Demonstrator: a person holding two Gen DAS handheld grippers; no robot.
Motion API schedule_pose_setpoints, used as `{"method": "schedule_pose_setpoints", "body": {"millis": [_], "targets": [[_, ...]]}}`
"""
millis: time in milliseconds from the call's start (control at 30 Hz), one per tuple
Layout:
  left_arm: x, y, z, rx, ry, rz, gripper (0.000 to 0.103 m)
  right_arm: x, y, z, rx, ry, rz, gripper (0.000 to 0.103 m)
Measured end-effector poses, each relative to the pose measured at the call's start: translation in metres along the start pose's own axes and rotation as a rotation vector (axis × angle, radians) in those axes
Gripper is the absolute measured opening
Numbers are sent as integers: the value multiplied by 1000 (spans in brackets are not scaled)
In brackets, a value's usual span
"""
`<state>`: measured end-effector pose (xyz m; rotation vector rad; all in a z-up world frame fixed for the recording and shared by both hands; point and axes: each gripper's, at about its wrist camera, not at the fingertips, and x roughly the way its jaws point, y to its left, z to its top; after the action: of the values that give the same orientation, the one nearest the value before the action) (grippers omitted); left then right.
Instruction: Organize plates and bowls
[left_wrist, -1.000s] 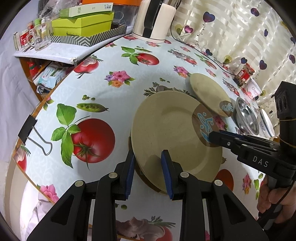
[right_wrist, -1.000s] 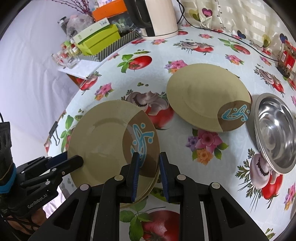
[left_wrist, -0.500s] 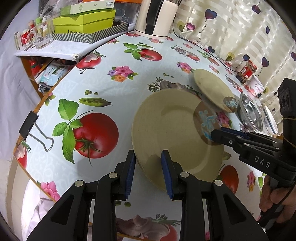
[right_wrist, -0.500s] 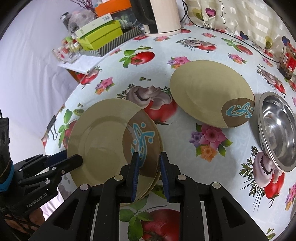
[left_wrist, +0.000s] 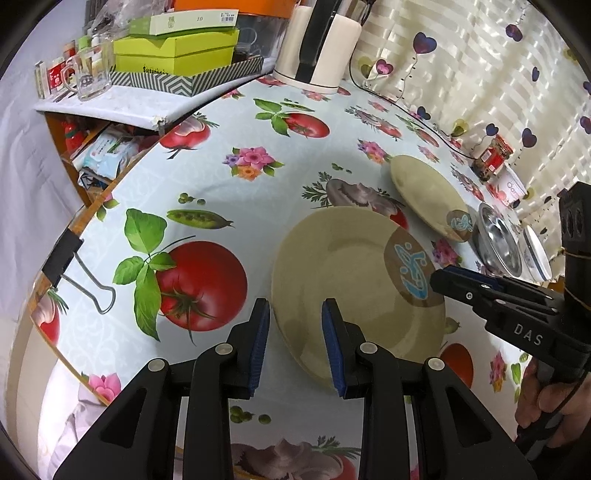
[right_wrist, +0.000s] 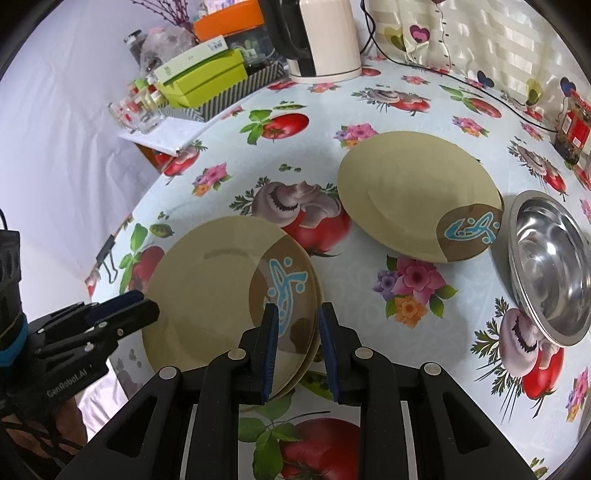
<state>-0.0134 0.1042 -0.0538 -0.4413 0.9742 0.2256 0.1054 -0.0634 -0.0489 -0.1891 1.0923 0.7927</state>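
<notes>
Left wrist view: the left gripper (left_wrist: 295, 332) points down at the near plate (left_wrist: 354, 288), a beige plate with a brown patch and blue motif at its 3 o'clock side. Its blue pads straddle the plate's rim at 7 o'clock; the jaws stand apart with the rim between them, and whether the pads press on it I cannot tell. The right gripper (left_wrist: 443, 275) reaches in from 3 o'clock over the motif patch. A second plate (left_wrist: 424, 192) lies at 1 o'clock on the tablecloth (left_wrist: 229, 199), with a steel bowl (left_wrist: 498, 243) just beyond it.

Right wrist view: the right gripper (right_wrist: 297, 343) straddles the near plate (right_wrist: 221, 284) at its 5 o'clock edge, where a further rim shows beneath; its jaws are narrowly apart, contact unclear. The left gripper (right_wrist: 144, 304) sits at the plate's 9 o'clock edge. The second plate (right_wrist: 406, 192) lies at 1 o'clock, the steel bowl (right_wrist: 554, 258) at 3 o'clock.
</notes>
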Motion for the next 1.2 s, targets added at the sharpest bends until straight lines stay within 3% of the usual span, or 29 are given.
{"method": "schedule_pose_setpoints", "body": {"millis": [567, 967, 1200], "targets": [[-4, -5, 2, 16, -19, 19, 30, -2, 4, -2, -21, -29, 39, 24], [-18, -21, 9, 44, -57, -6, 31, -34, -6, -8, 13, -84, 18, 24], [-21, -35, 15, 72, -72, -26, 31, -49, -11, -9, 28, -113, 12, 34]]}}
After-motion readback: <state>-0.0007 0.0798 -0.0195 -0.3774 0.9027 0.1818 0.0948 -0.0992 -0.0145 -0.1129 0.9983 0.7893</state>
